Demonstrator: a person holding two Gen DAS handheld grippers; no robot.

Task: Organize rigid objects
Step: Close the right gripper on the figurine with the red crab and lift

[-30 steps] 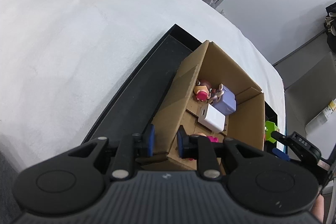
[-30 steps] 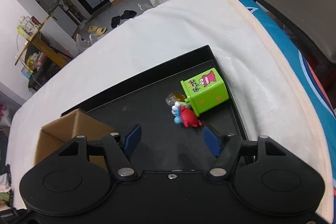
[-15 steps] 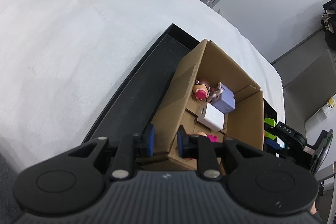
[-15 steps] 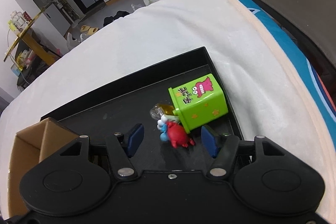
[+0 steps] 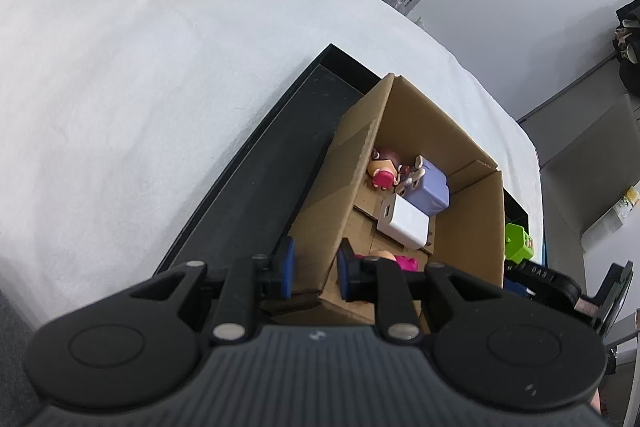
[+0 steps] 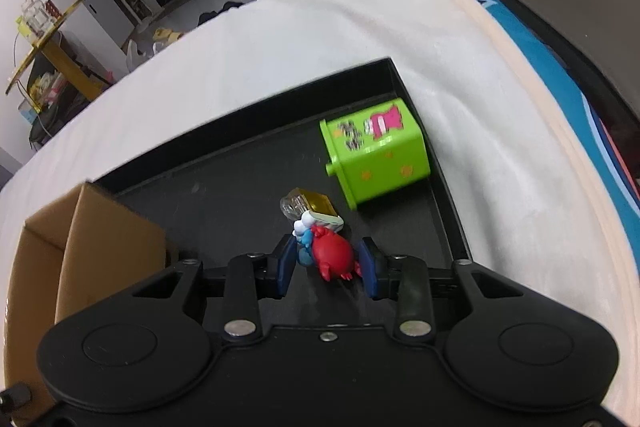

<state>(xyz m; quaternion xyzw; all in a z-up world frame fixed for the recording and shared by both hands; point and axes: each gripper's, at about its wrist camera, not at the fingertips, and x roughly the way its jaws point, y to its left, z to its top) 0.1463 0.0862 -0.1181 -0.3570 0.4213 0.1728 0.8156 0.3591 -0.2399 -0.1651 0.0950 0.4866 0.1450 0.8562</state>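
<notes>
On the black tray [image 6: 256,131], the right gripper [image 6: 326,261] had closed in over the past second: its jaws, wide apart and short of the toys a moment earlier, now bracketed the red crab figurine [image 6: 334,255], narrowed around it but seemingly not yet pinching (a sliver of gap showed on either side). A small blue-and-white figure [image 6: 306,233] leaned against the crab, with a clear-and-yellow trinket [image 6: 306,205] just beyond it and the green dinosaur-print box [image 6: 376,157] lying tipped toward the tray's far right corner. The left gripper [image 5: 314,267] had not shifted; it stayed clamped on the near wall of the cardboard box [image 5: 472,227], steadying it. Inside lay a white charger [image 5: 402,223], a lilac block [image 5: 430,191] and pink dolls [image 5: 384,171]. The crab looked next for boxing.
</notes>
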